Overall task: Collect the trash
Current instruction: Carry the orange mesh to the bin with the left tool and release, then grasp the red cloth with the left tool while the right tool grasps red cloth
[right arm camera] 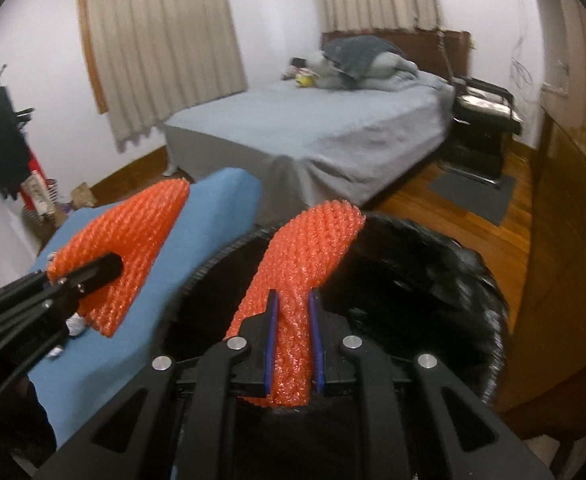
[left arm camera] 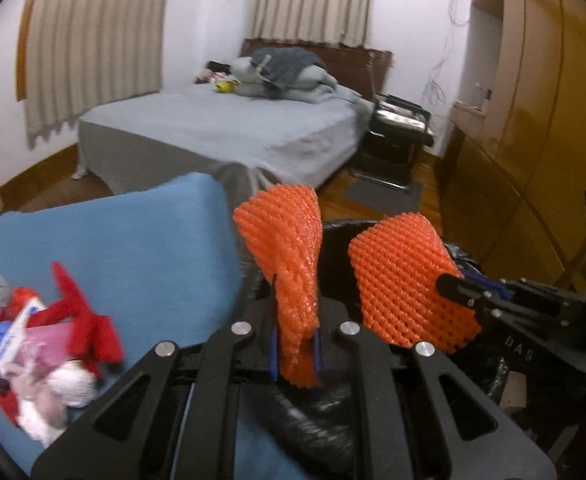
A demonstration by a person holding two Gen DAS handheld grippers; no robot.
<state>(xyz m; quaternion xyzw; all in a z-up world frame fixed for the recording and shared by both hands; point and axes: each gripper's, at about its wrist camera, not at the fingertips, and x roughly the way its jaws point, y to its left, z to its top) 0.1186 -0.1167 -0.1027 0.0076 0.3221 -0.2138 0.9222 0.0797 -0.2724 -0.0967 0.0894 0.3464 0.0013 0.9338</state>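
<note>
– Black linkage and orange netting filled the bottom of both views. How did the left gripper (left arm camera: pixel 289 240) stand?

– Pinched narrow, the two netted fingers pressed together, with nothing visible between them. The right gripper (right arm camera: pixel 317 240) was the same: drawn close, and no wrapper or tissue showed in it.

– And the trash (left arm camera: pixel 41 352)?

– It was a loose heap of red wrappers, something pink and white crumpled tissue. It lay on the blue cushion (left arm camera: pixel 133 248), left of the black bag (right arm camera: pixel 433 272) and clear of its rim.

– Where was that relative to the left gripper?

– Low and to its left, well apart from the fingertips. Both grippers hung above the bag's mouth, side by side.

– So what was the step in hand?

– By my reading, going out from the bag for the next piece. To do it well, the left gripper would need to spread wide before it reached the heap. It should then come down on one piece at the edge nearest the bag, not into the middle. The tissue looked soft and would likely crush, so a light pinch should do. A glossy wrapper might slip from the netting unless caught on a fold.

– Any risk?

– Sweeping the heap off the cushion, away from the bag.
</note>
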